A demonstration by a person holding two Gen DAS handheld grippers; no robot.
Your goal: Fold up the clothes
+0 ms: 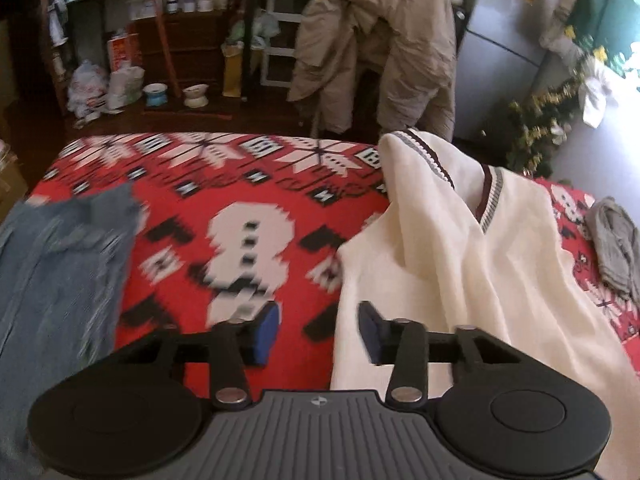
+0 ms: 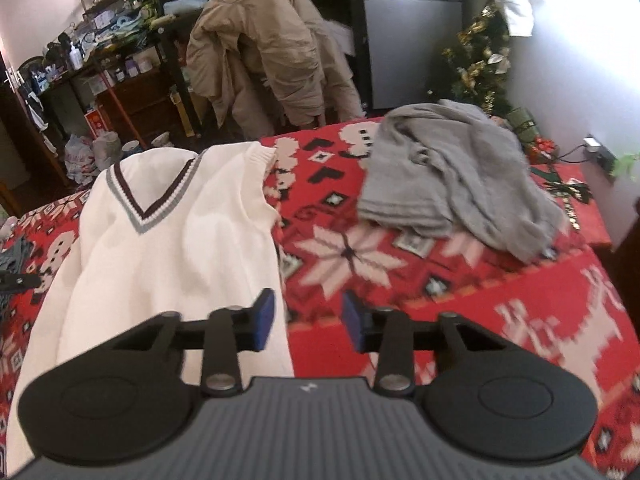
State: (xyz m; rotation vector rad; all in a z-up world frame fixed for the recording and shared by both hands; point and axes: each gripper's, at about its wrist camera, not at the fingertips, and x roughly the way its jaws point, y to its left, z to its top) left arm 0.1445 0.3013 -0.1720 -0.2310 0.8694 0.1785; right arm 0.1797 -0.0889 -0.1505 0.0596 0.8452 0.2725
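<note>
A cream V-neck knit vest with a grey and maroon neck trim lies rumpled on the red patterned blanket. My left gripper hovers open at the vest's left edge, nothing between its blue pads. My right gripper hovers open at the vest's right edge, with a gap between the pads and no cloth in it. A blue denim garment lies at the blanket's left. A grey knit garment is heaped at the right.
A beige jacket hangs over a chair beyond the blanket's far edge. Cluttered shelves stand at the back left, a grey fridge and a small decorated tree at the back right.
</note>
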